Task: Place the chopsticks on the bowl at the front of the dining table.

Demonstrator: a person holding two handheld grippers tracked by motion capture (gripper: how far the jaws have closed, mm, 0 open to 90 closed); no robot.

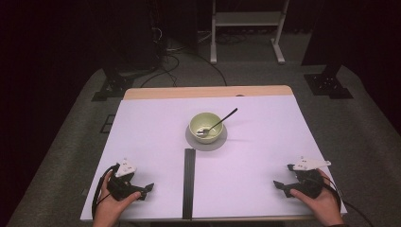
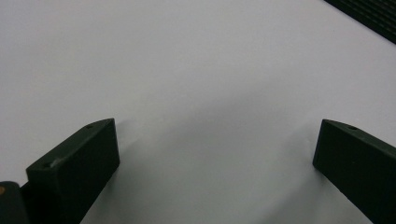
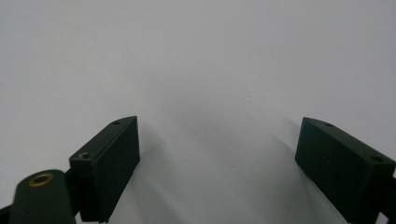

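Both grippers, left gripper point(image 1: 144, 189) and right gripper point(image 1: 279, 186), rest wide open and empty at the table's point(image 1: 156, 142) near corners, while the spoon point(image 1: 218, 122) lies in the green bowl point(image 1: 206, 126) ahead between them, its handle slanting up-right toward the right gripper's side.

Dim room, grey carpet point(image 1: 56, 156) — seemingly, white stand point(image 1: 247, 19) behind

Nothing to read here.
You've got no lettering, label, brand mark or number to make out anywhere: the white table point(image 1: 156, 132) is blank, and so are the bowl point(image 1: 206, 126) and the dark strip point(image 1: 189, 182) in front of you.
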